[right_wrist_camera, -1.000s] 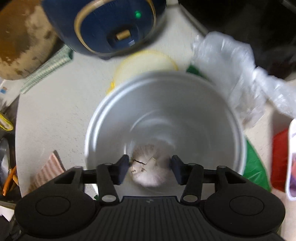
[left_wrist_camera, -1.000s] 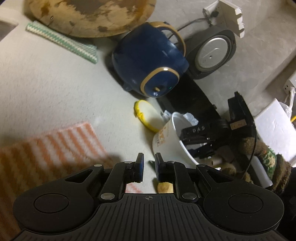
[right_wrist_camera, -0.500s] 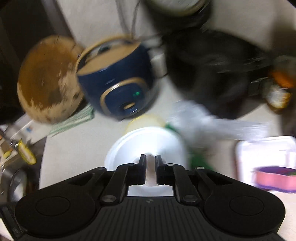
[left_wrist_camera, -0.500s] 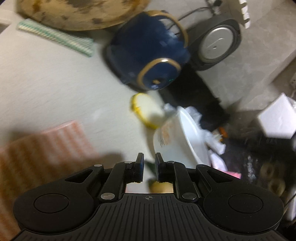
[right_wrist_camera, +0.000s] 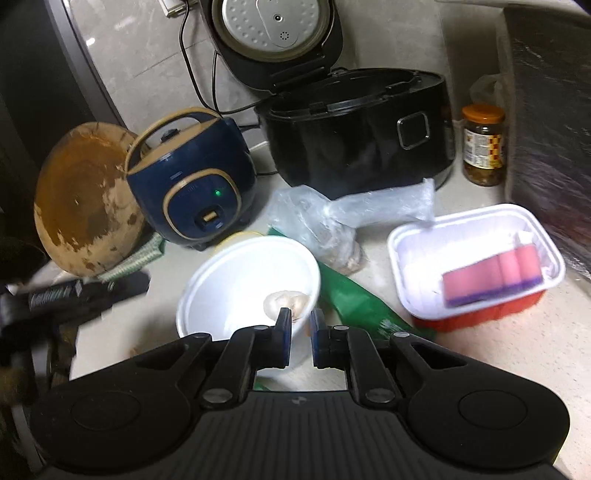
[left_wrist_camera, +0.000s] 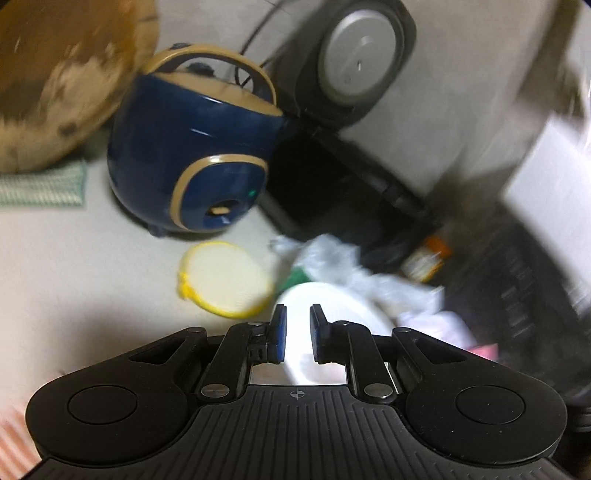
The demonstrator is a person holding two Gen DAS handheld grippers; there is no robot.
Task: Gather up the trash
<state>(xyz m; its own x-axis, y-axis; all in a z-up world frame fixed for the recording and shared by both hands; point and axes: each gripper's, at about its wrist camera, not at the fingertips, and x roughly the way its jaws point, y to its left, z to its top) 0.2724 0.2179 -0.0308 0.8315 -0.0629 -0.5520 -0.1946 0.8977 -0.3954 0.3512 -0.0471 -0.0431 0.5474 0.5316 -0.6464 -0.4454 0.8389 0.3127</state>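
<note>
Two rice cookers point(right_wrist_camera: 192, 177) upper centre, one white bowl point(right_wrist_camera: 247, 280) holding crumpled trash point(right_wrist_camera: 286, 301); both hand-held grippers point(right_wrist_camera: 297, 325) point(left_wrist_camera: 295, 325) nearly closed, empty.

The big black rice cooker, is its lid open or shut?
Open. The black rice cooker has its lid tipped up and back, so the silver underside shows and the top rim is uncovered.
</note>
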